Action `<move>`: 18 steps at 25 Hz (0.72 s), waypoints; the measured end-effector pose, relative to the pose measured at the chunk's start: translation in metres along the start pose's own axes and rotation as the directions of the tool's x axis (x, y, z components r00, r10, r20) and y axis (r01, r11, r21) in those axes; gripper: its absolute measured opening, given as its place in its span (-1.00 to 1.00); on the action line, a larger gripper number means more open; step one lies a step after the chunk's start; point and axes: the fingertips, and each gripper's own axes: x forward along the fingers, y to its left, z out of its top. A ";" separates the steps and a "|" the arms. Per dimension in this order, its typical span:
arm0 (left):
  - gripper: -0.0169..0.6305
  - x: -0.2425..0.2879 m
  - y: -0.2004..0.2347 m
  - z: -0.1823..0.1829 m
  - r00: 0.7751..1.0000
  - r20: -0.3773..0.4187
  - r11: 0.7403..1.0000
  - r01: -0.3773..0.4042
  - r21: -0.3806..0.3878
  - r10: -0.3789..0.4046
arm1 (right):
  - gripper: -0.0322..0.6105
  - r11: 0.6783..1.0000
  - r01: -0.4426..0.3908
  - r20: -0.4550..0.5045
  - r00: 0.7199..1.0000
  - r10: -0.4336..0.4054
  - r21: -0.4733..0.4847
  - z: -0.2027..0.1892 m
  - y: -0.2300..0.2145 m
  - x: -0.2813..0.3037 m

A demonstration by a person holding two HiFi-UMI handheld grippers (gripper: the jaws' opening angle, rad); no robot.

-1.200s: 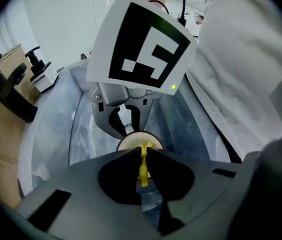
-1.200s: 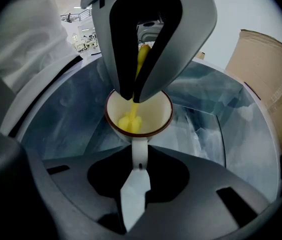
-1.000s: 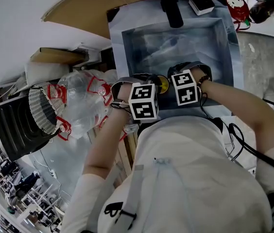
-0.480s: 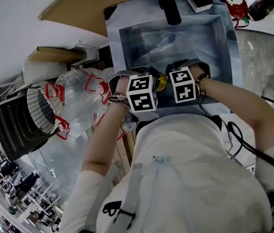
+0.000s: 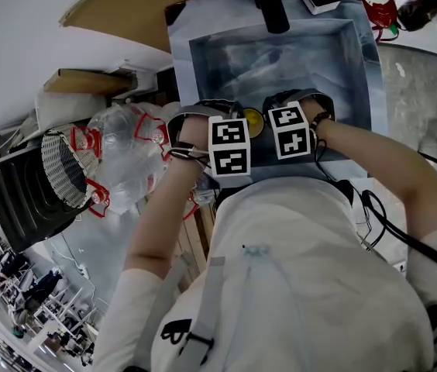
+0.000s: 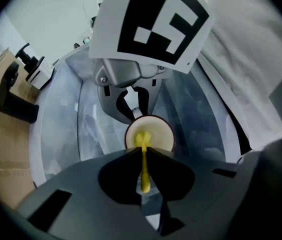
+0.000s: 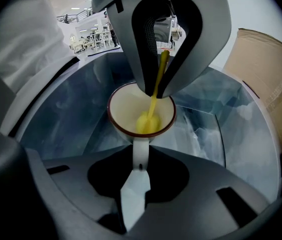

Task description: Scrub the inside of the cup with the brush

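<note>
White ceramic rimmed in dark red, the cup (image 7: 123,109) hangs over the blue-grey basin (image 7: 221,119). We hold it by its handle, which the right gripper's (image 7: 140,151) jaws pinch in a narrow grip. That grip turns the cup's mouth towards the left gripper (image 6: 144,153). Its jaws are pressed together on the thin stem of the yellow brush (image 6: 144,169), and the soft yellow head sits deep inside the cup.

We judge that the two grippers face each other so that the stem runs along the cup's axis. The head can then be pushed and turned without prying on the handle. Working over the basin looks meant to catch drips.

Room is tight. The tips of the left jaws stand just beside the cup's rim, so a deeper stroke would likely knock them against it. In the head view the grippers are close together, with our body right behind them and the basin's near wall below. Free space lies forwards, over the basin's open middle. A brown cardboard box (image 7: 261,69) stands beyond the basin's rim.
</note>
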 end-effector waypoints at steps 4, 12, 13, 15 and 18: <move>-0.83 -0.002 -0.005 -0.002 1.000 0.003 1.000 0.025 -0.010 -0.025 | -0.68 1.000 0.001 0.000 1.000 -0.001 -0.001 0.001 -0.001 0.000; -0.83 -0.005 -0.026 0.002 0.997 0.025 0.997 0.070 0.030 -0.071 | -0.68 1.000 -0.001 0.001 1.000 0.001 -0.002 0.001 0.000 0.000; -0.83 -0.005 -0.026 0.002 0.997 0.025 0.997 0.070 0.030 -0.070 | -0.68 1.000 -0.001 0.000 1.000 0.001 -0.003 0.001 0.000 0.000; -0.83 -0.004 -0.026 0.002 0.997 0.025 0.997 0.075 0.032 -0.076 | -0.68 1.000 -0.001 0.000 1.000 0.001 -0.005 0.001 0.000 0.000; -0.83 -0.004 -0.027 0.002 0.996 0.031 0.996 0.083 0.039 -0.084 | -0.68 1.000 -0.001 -0.001 1.000 0.001 -0.005 0.000 0.000 0.001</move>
